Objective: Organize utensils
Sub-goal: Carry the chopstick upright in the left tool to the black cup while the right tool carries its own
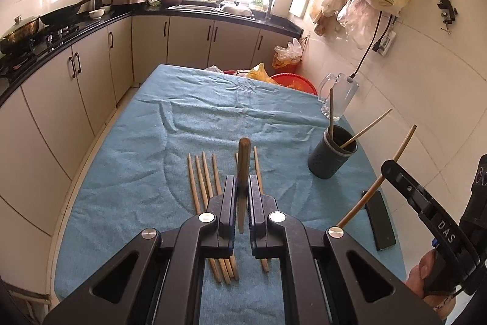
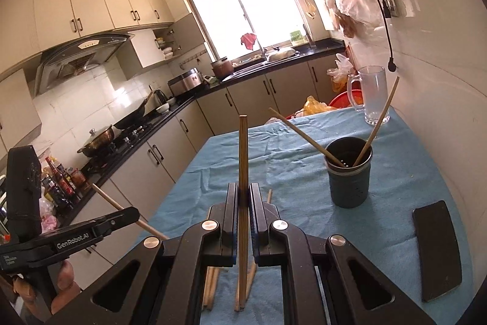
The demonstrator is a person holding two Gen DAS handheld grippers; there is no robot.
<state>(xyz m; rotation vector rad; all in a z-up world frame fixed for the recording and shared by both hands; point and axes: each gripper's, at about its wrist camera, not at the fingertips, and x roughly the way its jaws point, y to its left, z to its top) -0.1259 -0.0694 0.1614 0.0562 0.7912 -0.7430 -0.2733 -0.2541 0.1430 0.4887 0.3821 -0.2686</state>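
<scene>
Left tongs (image 1: 242,191) clamped on one chopstick (image 1: 243,169); right tongs (image 2: 242,203) clamped on another (image 2: 243,172). Loose chopsticks (image 1: 202,181) lie on the blue-clothed surface (image 1: 137,160); dark holder (image 1: 331,154) contains two.

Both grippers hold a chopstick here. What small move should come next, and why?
Probably carry the right gripper toward the dark utensil cup and lower its chopstick in. Its chopstick stands nearly upright and clamped, the cup is close ahead to its right and already holds two chopsticks, with open room at the mouth. The left gripper can follow with its own.
</scene>
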